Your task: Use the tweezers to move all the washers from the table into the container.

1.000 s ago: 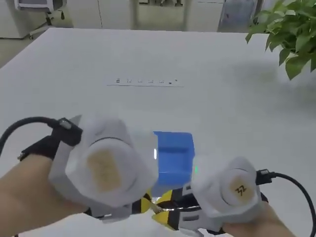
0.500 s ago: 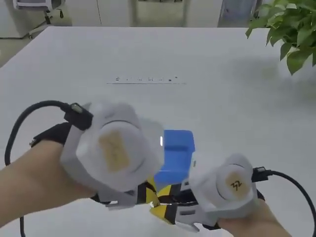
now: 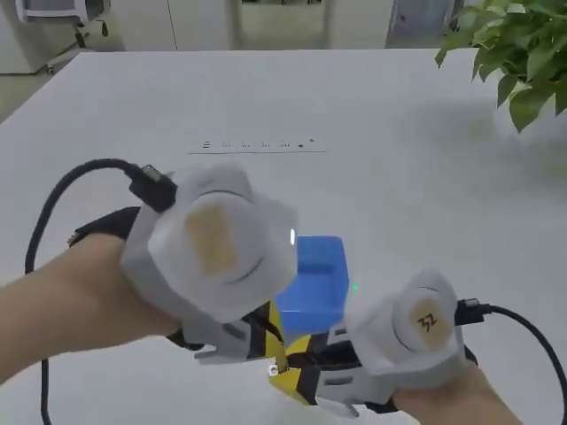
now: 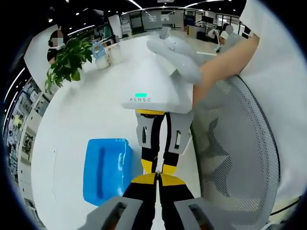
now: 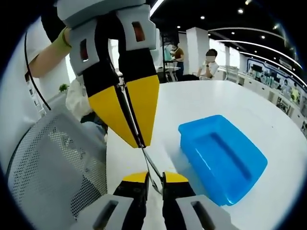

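Note:
The thin metal tweezers (image 5: 144,149) run between the two grippers, which meet tip to tip at the table's near edge. My left gripper (image 3: 270,336) has its yellow jaws shut on the tweezers' upper part, and in the right gripper view it (image 5: 140,140) comes down from above. My right gripper (image 5: 154,183) grips their lower end between nearly touching jaws and sits low in the head view (image 3: 297,376). The empty blue container (image 3: 319,266) lies just beyond the jaws. A row of small washers (image 3: 257,144) sits farther back on the white table (image 3: 399,177).
A leafy plant (image 3: 514,53) overhangs the table's far right corner. A grey mesh office chair (image 4: 240,158) stands right behind the grippers, at the person's side. Black cables trail from both grippers. Other people sit at desks far off.
My left gripper has risen and shifted a little right in the head view. The jaws of both grippers stay together at the tweezers. The container has not moved.

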Demonstrator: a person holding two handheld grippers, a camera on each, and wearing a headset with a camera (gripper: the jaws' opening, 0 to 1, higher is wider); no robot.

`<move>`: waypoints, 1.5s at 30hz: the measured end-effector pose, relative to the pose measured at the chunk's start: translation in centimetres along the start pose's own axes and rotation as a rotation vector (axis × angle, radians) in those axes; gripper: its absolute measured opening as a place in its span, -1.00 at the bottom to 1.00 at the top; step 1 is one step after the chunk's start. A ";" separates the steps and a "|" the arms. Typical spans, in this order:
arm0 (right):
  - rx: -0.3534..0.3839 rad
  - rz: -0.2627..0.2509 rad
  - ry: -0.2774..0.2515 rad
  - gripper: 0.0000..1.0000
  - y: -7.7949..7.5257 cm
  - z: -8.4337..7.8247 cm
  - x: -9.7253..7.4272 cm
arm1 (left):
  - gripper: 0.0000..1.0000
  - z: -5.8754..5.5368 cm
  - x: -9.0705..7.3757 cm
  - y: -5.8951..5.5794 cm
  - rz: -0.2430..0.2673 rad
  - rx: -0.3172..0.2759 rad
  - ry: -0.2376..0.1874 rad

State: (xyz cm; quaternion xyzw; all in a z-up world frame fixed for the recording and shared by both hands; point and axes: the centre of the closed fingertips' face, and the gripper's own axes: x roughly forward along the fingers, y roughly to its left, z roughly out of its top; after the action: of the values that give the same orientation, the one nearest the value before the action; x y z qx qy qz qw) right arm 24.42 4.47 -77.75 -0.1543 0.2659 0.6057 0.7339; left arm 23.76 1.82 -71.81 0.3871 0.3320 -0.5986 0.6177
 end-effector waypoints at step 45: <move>0.252 -0.100 -0.122 -0.96 -4.3 3.6 -6.0 | 0.03 -4.8 -7.3 0.4 0.761 -0.753 -0.684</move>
State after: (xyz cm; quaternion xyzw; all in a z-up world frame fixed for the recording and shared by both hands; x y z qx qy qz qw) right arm 28.56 0.65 -71.72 -0.0370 0.2867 0.5385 0.7915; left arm 23.99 9.57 -67.69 0.0211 0.1428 -0.2691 0.9522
